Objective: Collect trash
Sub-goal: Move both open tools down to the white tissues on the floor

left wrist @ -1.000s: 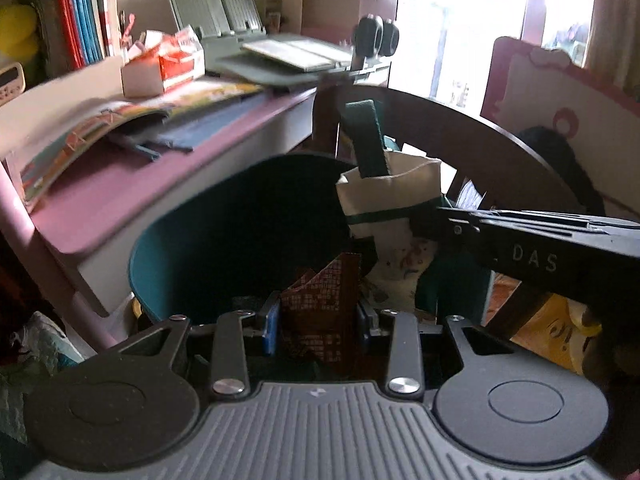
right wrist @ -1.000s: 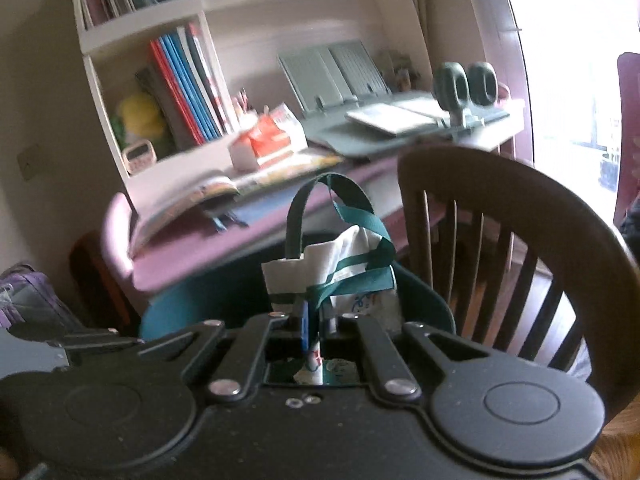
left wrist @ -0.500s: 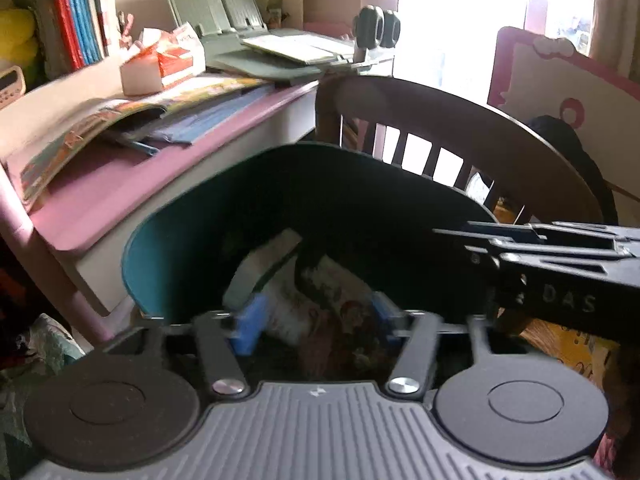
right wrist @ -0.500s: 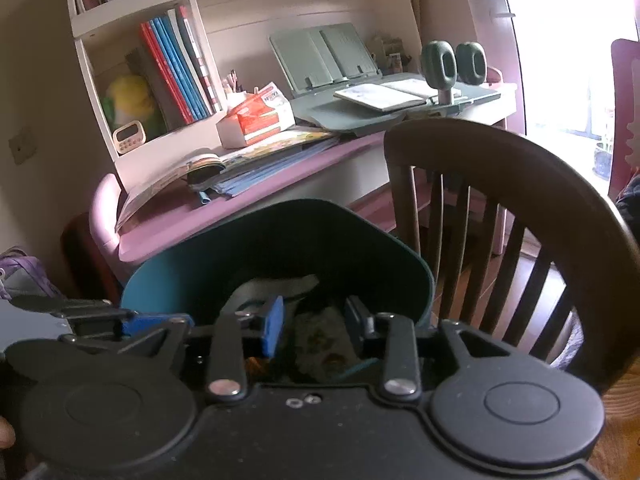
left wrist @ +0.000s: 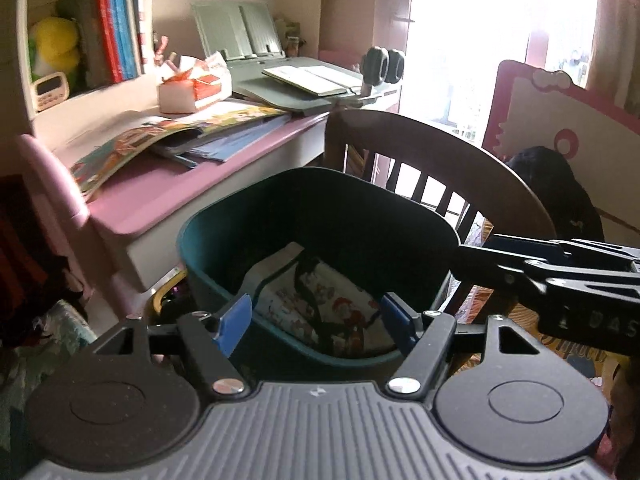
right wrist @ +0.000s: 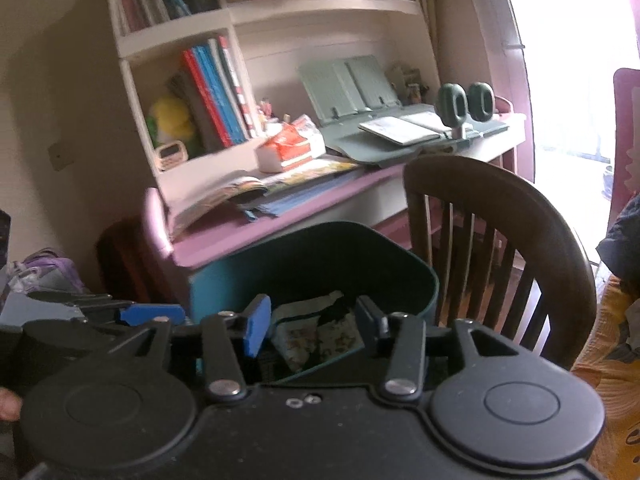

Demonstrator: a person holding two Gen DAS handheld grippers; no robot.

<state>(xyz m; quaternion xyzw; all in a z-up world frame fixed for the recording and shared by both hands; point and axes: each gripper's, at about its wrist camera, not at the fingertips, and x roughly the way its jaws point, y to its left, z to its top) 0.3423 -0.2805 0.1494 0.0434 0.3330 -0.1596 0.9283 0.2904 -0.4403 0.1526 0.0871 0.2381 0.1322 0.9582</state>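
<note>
Step in hand, by my judgement: a deposit into the teal bin (left wrist: 224,240) is done, and both tools are empty above it.

The left hand-held gripper (left wrist: 316,320) is hanging over the near rim of the bin with its jaws spread wide and nothing between the blue pads (left wrist: 234,322). The right hand-held gripper (right wrist: 310,322) is likewise standing released, jaws apart and holding nothing, above the near edge of the same bin. In the left wrist view the right tool is showing side-on at the right, level with the bin's right rim.

Container and contents: the bin is standing on the floor, near the pink counter (left wrist: 168,196) on its left and the dark wooden chair (left wrist: 440,148) on its far right. Inside it a white printed bag with dark green straps (left wrist: 320,300) is lying flat on the bottom, one pale flap turned up at the left. Whether other trash is lying beneath the bag cannot be told; the interior is dark.

Next move, as I judge it: both tools are free, so the work is calling for a fresh search for trash. The counter is carrying an open picture book (left wrist: 132,144), blue folders and a red-and-white box (left wrist: 192,88); none of these is reading clearly as trash. A candidate needs identifying before either tool is committed.
</note>
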